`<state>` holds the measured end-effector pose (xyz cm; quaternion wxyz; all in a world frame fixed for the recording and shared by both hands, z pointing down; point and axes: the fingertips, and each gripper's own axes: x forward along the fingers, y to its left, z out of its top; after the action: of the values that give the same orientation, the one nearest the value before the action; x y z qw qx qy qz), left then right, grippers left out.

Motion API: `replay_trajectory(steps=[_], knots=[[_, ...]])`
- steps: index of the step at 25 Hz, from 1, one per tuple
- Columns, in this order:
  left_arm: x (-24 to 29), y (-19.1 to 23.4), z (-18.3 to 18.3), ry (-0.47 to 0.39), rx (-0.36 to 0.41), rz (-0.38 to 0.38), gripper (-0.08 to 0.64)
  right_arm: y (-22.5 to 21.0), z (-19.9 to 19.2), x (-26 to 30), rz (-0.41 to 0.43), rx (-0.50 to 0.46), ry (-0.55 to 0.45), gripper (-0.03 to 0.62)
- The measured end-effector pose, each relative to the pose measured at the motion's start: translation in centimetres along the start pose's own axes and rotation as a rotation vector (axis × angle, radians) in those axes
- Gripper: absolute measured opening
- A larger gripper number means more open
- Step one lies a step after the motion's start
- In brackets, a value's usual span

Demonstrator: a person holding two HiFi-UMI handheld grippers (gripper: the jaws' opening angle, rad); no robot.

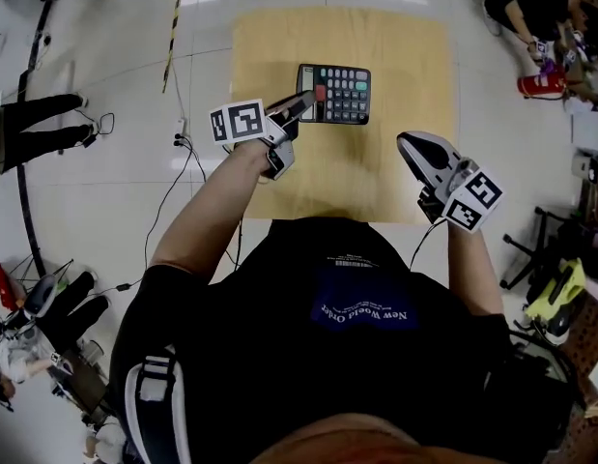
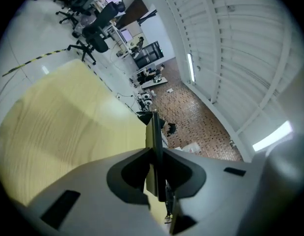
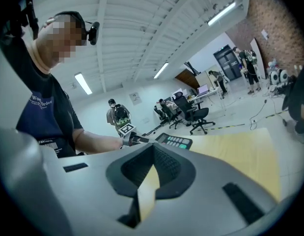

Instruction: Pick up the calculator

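Over the wooden table [image 1: 395,172] the left gripper [image 1: 300,104] pinches the calculator [image 1: 342,95] by its left edge, probably a sound hold for a light, stiff, slick-cased slab that could pivot, while the right gripper [image 1: 410,145] sits closed and empty

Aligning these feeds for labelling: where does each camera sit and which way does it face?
Head view: on the person's head, facing steeply down at the table and calculator; torso, forearms, left gripper and right gripper show.
Left gripper view: on that gripper, along its jaws, clamped on the calculator's edge; no body shows.
Right gripper view: on that gripper, facing across the table at the person; shut empty jaws, torso, left arm.
Shared: head and right gripper views show the left gripper holding the calculator.
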<state>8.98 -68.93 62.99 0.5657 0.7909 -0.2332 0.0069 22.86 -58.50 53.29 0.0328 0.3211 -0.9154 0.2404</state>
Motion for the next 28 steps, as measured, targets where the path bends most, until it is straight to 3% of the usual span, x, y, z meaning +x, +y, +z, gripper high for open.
replay_trajectory(steps=[6,12,19,26,28], knots=[[-7.6,-7.1,4.2,-0.086,0.077,-0.047,0.075,3.0,4.9,0.4,-0.01,-0.092,-0.04,-0.015],[-13.2,-12.6,5.9,-0.168,0.123,-0.095,0.075,5.7,9.4,-0.1,-0.019,-0.187,-0.091,-0.015],[-17.6,-16.1,5.7,-0.236,0.136,-0.157,0.075,8.5,13.2,0.0,-0.022,-0.247,-0.151,-0.015],[-19.8,-18.0,5.1,-0.275,0.16,-0.183,0.075,9.6,13.8,0.2,-0.023,-0.238,-0.174,-0.015],[-19.9,-19.1,4.9,-0.283,0.137,-0.218,0.075,9.8,14.1,0.2,-0.021,-0.239,-0.178,-0.015]])
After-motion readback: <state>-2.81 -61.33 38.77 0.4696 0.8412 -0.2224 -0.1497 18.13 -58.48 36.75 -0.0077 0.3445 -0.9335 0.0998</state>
